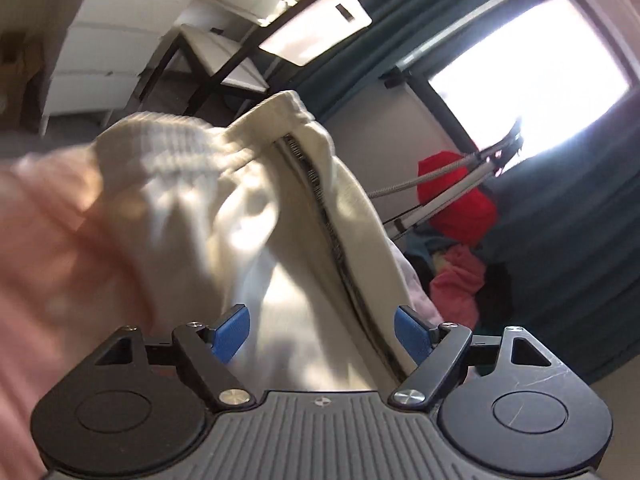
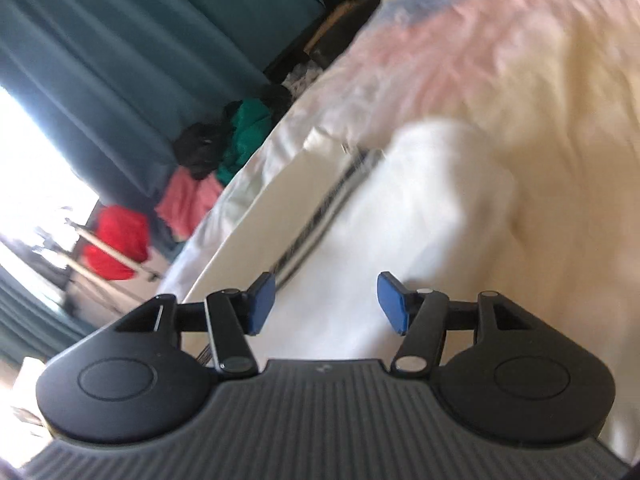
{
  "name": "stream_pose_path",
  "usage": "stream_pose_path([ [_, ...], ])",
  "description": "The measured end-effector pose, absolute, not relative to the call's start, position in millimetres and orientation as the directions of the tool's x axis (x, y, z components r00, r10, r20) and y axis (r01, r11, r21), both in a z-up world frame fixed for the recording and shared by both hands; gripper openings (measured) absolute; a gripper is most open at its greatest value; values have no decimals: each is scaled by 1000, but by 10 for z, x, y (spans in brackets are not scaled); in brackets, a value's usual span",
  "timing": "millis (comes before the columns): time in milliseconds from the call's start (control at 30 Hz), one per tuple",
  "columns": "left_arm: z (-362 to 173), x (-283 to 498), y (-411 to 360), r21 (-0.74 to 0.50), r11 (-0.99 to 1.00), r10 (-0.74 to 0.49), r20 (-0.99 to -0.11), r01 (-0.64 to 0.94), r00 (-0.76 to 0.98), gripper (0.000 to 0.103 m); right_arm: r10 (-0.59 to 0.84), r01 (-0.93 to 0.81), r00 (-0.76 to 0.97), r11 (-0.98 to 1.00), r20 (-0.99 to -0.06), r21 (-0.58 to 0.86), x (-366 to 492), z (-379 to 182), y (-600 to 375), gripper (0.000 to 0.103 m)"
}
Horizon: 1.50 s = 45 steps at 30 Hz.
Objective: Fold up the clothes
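Meanwhile both tools, left (image 1: pixel 322 332) and right (image 2: pixel 326 304), hover spread over a cream zip jacket (image 1: pixel 280 216) whose zipper at 12 o'clock could snag.

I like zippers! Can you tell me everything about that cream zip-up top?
The top is cream, soft-looking cloth with a dark zipper down its front and a ribbed band at one end. It lies rumpled, not yet folded, on pink and white bedding. Both grippers, left and right, hang open over it, gripping nothing.
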<state>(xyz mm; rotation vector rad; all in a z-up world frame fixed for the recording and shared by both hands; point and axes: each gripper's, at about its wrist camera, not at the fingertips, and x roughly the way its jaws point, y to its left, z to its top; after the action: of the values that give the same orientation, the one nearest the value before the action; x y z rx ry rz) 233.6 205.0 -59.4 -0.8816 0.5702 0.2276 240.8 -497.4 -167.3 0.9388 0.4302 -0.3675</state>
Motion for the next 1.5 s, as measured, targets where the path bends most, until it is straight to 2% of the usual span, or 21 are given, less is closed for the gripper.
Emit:
stream_pose_path([
  [100,-657,1823,2060,-685,578,-34,-564,-444,825,85,-12,472,843,496,-538,728,2170,-1713,-4944,60],
  [267,-936,1827,2204,-748,466,-91,-572,-473,815,87,198,408,835,404,-513,819,2134,-1831,-4865,60],
  [367,-1167,1889,2312,-800,358,-119,-550,-481,827,87,249,417,825,340,-508,843,2292,-2008,-4811,60],
  [467,-1215,2029,2307,-811,376,-90,-515,-449,853,86,259,427,803,377,-537,822,2523,-2152,-4747,58],
  [533,-1208,2144,2293,-806,416,-83,-495,-421,865,73,219,423,824,378,-523,824,2598,-2159,-4763,57],
  [567,-1220,2189,2299,-805,423,-78,-489,-415,869,70,198,420,834,378,-515,825,2633,-2160,-4772,57],
  [600,-1232,2234,2305,-805,430,-74,-483,-409,872,60,177,417,843,378,-507,826,2669,-2162,-4782,57],
  [633,-1255,2258,2322,-812,423,-76,-474,-402,877,55,153,418,854,370,-498,830,2688,-2159,-4800,56],
  [667,-1283,2272,2344,-823,409,-82,-462,-393,883,52,124,423,861,363,-493,830,2700,-2161,-4817,50],
  [700,-1310,2286,2366,-834,395,-87,-450,-384,889,44,91,437,863,363,-498,823,2714,-2165,-4833,39],
  [733,-1285,2293,2366,-838,394,-89,-443,-377,892,35,66,450,861,362,-504,816,2731,-2176,-4857,33],
  [800,-1186,2300,2347,-841,401,-89,-431,-364,898,24,28,468,861,348,-508,812,2760,-2205,-4903,18],
  [933,-909,2313,2293,-783,491,-52,-463,-381,885,14,-7,465,867,376,-499,802,2741,-2093,-4928,12],
  [1033,-653,2260,2316,-781,490,-65,-475,-387,878,13,-11,432,886,379,-463,818,2614,-1943,-4918,11],
  [1200,-171,2039,2396,-758,527,-70,-490,-385,869,13,16,430,882,381,-470,819,2279,-1728,-4925,11],
  [1500,360,793,2745,-677,611,-80,-568,-410,819,13,151,462,842,294,-518,836,1447,-1646,-4951,11],
])
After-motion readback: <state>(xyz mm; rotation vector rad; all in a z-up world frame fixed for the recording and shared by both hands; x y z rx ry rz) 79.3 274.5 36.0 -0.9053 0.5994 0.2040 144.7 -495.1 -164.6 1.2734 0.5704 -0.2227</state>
